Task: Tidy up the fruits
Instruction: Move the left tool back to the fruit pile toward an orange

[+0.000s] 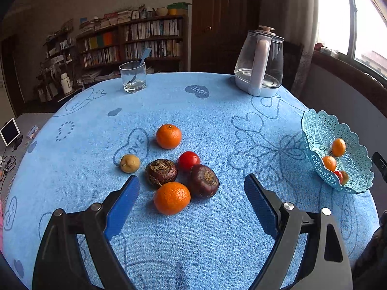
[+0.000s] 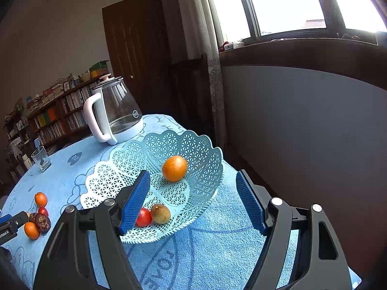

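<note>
My left gripper (image 1: 192, 183) is open and empty, its jaws standing wide either side of a near tangerine (image 1: 172, 198) on the blue tablecloth. Around it lie two dark water chestnuts (image 1: 161, 172) (image 1: 203, 180), a red tomato (image 1: 189, 160), a far tangerine (image 1: 168, 136) and a small tan fruit (image 1: 130, 163). My right gripper (image 2: 193, 181) is open and empty above the near side of the light-blue lattice basket (image 2: 205, 166). The basket holds a tangerine (image 2: 174, 168), a tomato (image 2: 144, 217) and a tan fruit (image 2: 160, 213). The left wrist view shows two tangerines in the basket (image 1: 355, 169).
A glass kettle (image 1: 260, 62) with a white handle stands at the table's far right. A drinking glass (image 1: 132, 76) with a spoon stands at the far left. The basket sits near the table's right edge. Bookshelves, a door and a window lie beyond.
</note>
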Action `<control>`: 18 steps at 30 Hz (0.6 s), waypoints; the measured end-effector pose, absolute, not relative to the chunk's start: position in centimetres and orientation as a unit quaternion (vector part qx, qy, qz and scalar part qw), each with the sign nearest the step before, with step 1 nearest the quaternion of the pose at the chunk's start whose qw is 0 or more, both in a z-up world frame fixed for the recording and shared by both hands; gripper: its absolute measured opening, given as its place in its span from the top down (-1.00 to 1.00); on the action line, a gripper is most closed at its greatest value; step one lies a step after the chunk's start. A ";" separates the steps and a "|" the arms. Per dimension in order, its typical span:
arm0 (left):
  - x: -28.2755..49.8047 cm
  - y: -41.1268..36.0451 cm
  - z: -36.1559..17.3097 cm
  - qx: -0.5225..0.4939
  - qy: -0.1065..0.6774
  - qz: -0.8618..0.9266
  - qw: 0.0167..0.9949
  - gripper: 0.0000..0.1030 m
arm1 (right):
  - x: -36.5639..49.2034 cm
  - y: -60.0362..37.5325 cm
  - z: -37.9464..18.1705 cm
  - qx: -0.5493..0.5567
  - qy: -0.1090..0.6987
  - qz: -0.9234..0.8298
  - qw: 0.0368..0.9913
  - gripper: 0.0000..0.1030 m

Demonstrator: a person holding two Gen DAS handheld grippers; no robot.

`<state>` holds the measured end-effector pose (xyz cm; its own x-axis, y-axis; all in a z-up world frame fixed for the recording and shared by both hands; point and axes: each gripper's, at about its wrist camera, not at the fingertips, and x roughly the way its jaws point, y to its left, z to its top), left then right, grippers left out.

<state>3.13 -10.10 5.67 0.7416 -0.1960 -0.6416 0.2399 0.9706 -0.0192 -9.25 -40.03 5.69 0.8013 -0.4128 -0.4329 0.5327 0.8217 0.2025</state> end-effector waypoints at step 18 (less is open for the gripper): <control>4.8 -6.8 3.3 0.017 0.371 -0.072 0.926 -0.69 | -8.6 -31.3 7.8 0.104 0.204 -0.104 0.968 -0.59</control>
<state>4.83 -6.77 3.26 0.7146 -0.1216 -0.6889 0.1463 0.9890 -0.0228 -8.61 -31.32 7.79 0.8955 -0.1582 -0.4161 0.2431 0.9568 0.1596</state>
